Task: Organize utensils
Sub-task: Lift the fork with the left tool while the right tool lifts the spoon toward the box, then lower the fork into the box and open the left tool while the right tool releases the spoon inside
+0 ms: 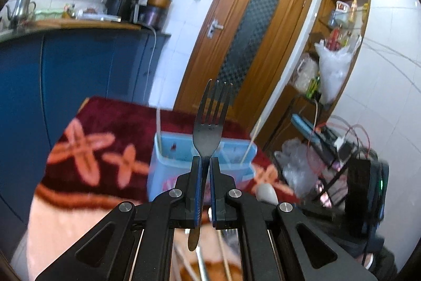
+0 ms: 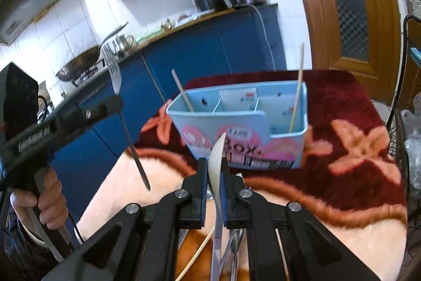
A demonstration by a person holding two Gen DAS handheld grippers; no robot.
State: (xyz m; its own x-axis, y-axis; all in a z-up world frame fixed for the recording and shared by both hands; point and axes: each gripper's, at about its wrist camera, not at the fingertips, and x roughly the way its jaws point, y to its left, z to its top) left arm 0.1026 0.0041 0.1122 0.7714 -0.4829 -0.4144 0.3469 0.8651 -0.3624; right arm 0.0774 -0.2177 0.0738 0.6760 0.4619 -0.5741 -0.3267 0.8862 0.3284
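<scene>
My left gripper [image 1: 206,162] is shut on a dark metal fork [image 1: 210,128], tines up, held in the air in front of the light blue organizer box [image 1: 168,165]. In the right wrist view the same left gripper [image 2: 115,103] shows at the left with the fork [image 2: 113,70] upright. My right gripper [image 2: 213,165] is shut on a white spoon [image 2: 216,159], bowl up, just in front of the organizer box [image 2: 236,128]. The box has several compartments; one chopstick [image 2: 183,94] leans in the left one, another [image 2: 296,96] in the right one.
The box stands on a table with a dark red and pink flowered cloth [image 2: 342,144]. More utensils and chopsticks [image 2: 231,249] lie under the right gripper. Blue kitchen cabinets [image 2: 210,49] stand behind, a wooden door [image 1: 244,38] and cluttered shelves [image 1: 329,65] to the right.
</scene>
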